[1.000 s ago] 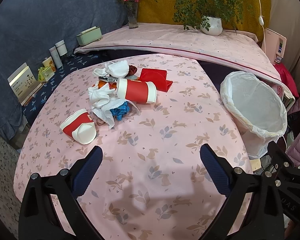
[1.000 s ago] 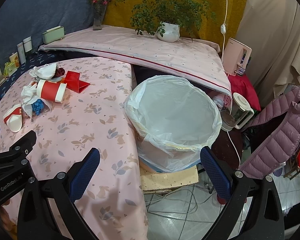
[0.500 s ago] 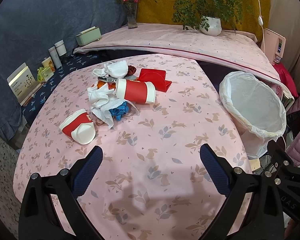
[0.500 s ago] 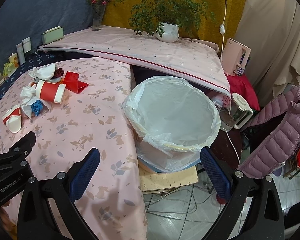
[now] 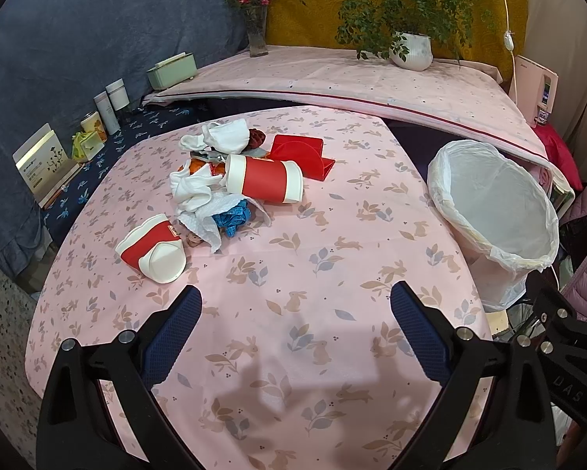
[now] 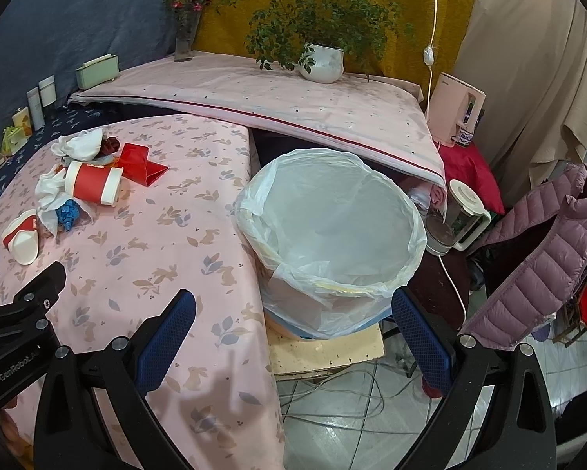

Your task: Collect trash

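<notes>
A: Looking through the left wrist view, the left gripper (image 5: 295, 307) is seen spread wide and empty above the pink tablecloth (image 5: 332, 274). Trash is heaped at eleven o'clock: a crushed red cup (image 5: 152, 248) nearest, a larger red cup (image 5: 264, 183) behind it, white tissues (image 5: 193, 192) between them.

B: And in the right wrist view?

A: The right gripper (image 6: 293, 313) is likewise held wide with nothing in it, and the lined bin (image 6: 328, 231) is framed at twelve o'clock, beside the table edge.

B: How is the step best done?

A: The crushed red cup is probably best taken first, across its flattened sides, so the tissues are not dragged.
</notes>
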`<state>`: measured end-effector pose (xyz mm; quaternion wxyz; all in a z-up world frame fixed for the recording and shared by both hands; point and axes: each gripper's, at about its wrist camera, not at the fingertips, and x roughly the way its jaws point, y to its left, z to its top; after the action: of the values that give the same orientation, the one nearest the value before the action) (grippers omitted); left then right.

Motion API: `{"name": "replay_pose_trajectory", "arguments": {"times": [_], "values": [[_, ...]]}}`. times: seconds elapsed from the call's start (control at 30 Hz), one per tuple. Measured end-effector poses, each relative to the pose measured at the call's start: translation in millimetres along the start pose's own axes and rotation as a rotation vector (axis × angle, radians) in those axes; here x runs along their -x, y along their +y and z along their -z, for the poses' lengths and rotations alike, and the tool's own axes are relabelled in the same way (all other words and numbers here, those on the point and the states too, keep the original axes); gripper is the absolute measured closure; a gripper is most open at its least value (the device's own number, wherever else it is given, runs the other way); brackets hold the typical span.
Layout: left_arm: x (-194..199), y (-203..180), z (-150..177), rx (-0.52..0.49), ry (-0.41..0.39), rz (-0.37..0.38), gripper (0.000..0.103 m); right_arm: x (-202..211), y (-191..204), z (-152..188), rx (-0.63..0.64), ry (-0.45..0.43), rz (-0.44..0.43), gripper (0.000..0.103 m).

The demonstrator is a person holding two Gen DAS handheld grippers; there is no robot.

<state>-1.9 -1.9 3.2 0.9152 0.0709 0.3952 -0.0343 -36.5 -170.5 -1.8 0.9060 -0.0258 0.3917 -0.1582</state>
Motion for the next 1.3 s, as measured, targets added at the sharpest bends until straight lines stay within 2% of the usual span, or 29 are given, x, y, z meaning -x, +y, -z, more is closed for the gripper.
{"name": "replay_pose_trajectory", "arguments": {"times": [0.73,1.3], "values": [[0,-4,-2,0.005,-0.006,0.004,0.011,1,2,0,-0.005,-0.002,0.011,0.007],[8,10,-3,0.028,-0.014,0.014,0.011,11,18,0,0.035,-0.003,-0.010,0.007]]}}
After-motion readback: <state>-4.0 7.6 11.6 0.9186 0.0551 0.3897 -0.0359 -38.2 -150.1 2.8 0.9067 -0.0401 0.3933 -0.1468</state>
